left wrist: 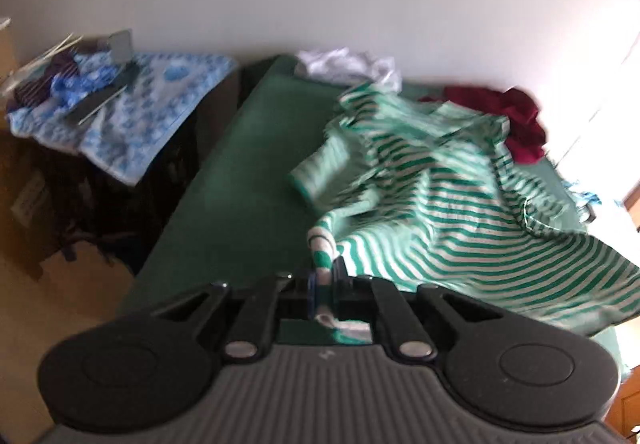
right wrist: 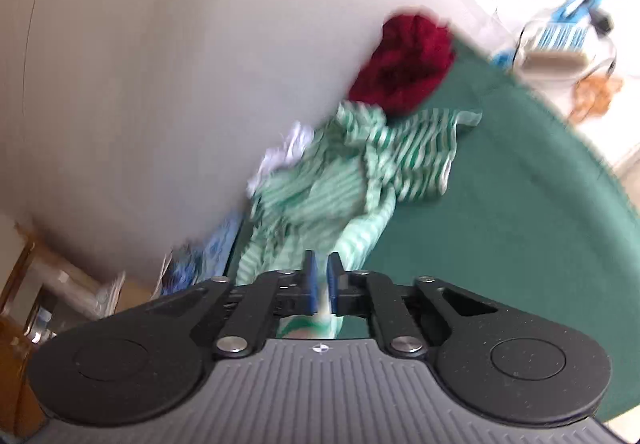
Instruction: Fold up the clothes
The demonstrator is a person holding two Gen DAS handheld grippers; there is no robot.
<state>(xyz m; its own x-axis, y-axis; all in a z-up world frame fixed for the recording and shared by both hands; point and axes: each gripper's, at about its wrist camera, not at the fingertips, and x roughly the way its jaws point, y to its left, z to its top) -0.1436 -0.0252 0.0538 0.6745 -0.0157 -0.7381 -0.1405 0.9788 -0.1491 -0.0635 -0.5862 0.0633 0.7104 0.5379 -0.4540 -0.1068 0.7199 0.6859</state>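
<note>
Green table (left wrist: 224, 180) bears a striped shirt (left wrist: 460, 212); left gripper (left wrist: 325, 276) and right gripper (right wrist: 322, 280) each pinch its fabric, a red garment (left wrist: 516, 124) behind it.

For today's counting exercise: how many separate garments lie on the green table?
3. The striped shirt is spread mid-table, pinched by both grippers; the dark red garment is bunched at the far right; the white garment sits by the wall. More may be hidden underneath.

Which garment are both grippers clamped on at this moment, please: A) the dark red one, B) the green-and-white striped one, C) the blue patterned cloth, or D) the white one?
B: striped fabric of the green-and-white striped garment is pinched in the left gripper and in the right gripper, while the dark red garment lies untouched behind.
</note>
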